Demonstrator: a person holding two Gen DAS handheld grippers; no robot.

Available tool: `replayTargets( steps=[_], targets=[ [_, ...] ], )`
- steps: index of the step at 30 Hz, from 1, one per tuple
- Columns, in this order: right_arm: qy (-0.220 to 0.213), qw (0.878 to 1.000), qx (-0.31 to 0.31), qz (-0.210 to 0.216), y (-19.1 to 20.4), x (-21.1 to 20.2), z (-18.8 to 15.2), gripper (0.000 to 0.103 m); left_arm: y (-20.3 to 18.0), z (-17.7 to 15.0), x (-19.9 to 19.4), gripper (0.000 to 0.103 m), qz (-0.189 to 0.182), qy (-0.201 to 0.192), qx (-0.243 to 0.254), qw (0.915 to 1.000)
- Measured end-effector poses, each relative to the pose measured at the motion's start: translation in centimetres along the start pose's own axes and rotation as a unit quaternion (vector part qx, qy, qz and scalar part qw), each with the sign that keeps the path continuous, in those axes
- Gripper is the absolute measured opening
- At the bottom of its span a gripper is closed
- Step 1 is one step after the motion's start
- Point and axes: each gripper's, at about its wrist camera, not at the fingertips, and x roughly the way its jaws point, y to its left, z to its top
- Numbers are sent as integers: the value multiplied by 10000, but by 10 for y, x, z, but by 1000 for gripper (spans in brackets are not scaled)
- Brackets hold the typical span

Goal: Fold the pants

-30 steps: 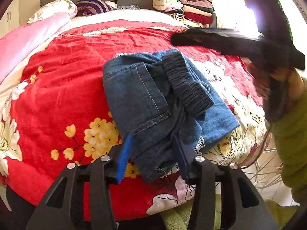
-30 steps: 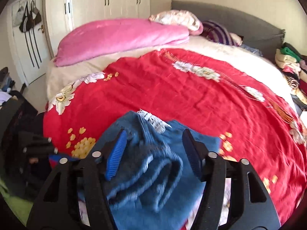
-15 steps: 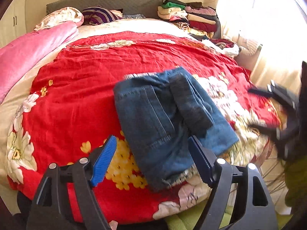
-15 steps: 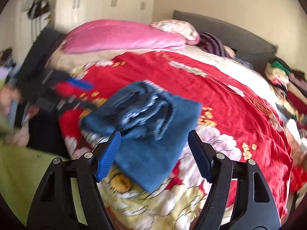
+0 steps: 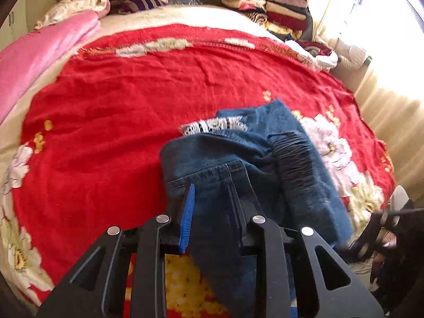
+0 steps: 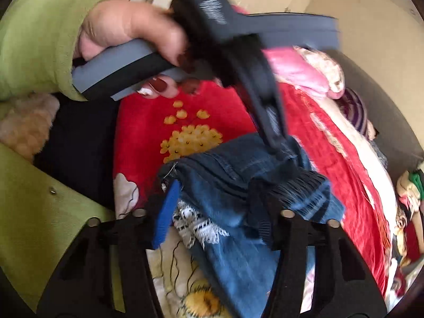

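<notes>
The folded blue denim pants (image 5: 238,164) lie near the front right edge of the red floral bedspread (image 5: 119,100), with a dark elastic waistband on top and a lacy hem showing. My left gripper (image 5: 212,212) is shut on the near edge of the pants. In the right wrist view my right gripper (image 6: 212,212) straddles the pants (image 6: 238,185), its jaws closed in on the folded bundle. The left gripper's body (image 6: 238,53), held by a hand in a green sleeve, reaches down onto the pants from above.
A pink duvet (image 5: 34,53) and pillows lie at the bed's far left. A stack of folded clothes (image 5: 265,8) sits at the far right by the bright window. The bed's edge runs just under both grippers.
Both grippers were open and back from the pants. They have moved in and closed on the folded pants from opposite sides; the bundle has shifted slightly.
</notes>
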Motion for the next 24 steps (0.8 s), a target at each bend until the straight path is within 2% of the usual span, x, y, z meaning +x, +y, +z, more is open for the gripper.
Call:
replayTargets(
  steps=[1, 2, 4, 6, 7, 8, 9, 10, 11, 13, 14, 16, 18, 19, 21, 24],
  targets=[
    [150, 9994, 104, 308, -1, 10, 0, 7, 1, 0, 6, 24, 1, 29, -32, 10000],
    [205, 9978, 226, 593, -1, 15, -1, 4, 4, -1, 13, 24, -18, 68, -93, 9999],
    [302, 9961, 180, 805, 6, 15, -4, 4, 9, -3, 17, 24, -122, 60, -181, 9997],
    [211, 9954, 193, 913, 10, 7, -5, 3, 12, -5, 18, 25, -210, 5, -222, 9995],
    [198, 9927, 297, 1153, 13, 7, -8, 2, 13, -5, 18, 25, -234, -21, -234, 9995],
    [355, 9916, 294, 1212, 18, 14, -13, 2, 14, -5, 18, 25, -249, -51, -267, 9993],
    [786, 9922, 53, 962, 32, 32, -21, 3, 15, -5, 18, 25, -261, -64, -287, 9992],
    [900, 9930, -65, 760, 38, 39, -26, 3, 15, -6, 18, 25, -271, -92, -304, 9991],
    [789, 9940, 19, 754, 39, 37, -27, 3, 15, -7, 18, 25, -273, -123, -302, 9991],
    [653, 9907, 624, 1013, 30, 27, -22, 9, 15, -9, 15, 25, -274, -194, -279, 9990],
    [559, 9903, 796, 994, 26, 19, -20, 18, 16, -10, 15, 26, -280, -199, -298, 9990],
    [417, 9914, 874, 875, 23, 0, -14, 24, 17, -10, 13, 26, -308, -226, -365, 9986],
    [258, 9933, 890, 690, 23, -17, -8, 42, 16, -10, 8, 28, -303, -282, -411, 9983],
    [181, 9942, 932, 502, 20, -28, -5, 43, 17, -11, 6, 30, -294, -306, -426, 9982],
    [138, 9940, 1045, 289, 12, -41, -1, 44, 16, -11, -2, 46, -260, -396, -440, 9979],
    [146, 9921, 1233, -172, 0, -59, 3, 53, 15, -13, -20, 48, -53, -580, -403, 9975]
  ],
)
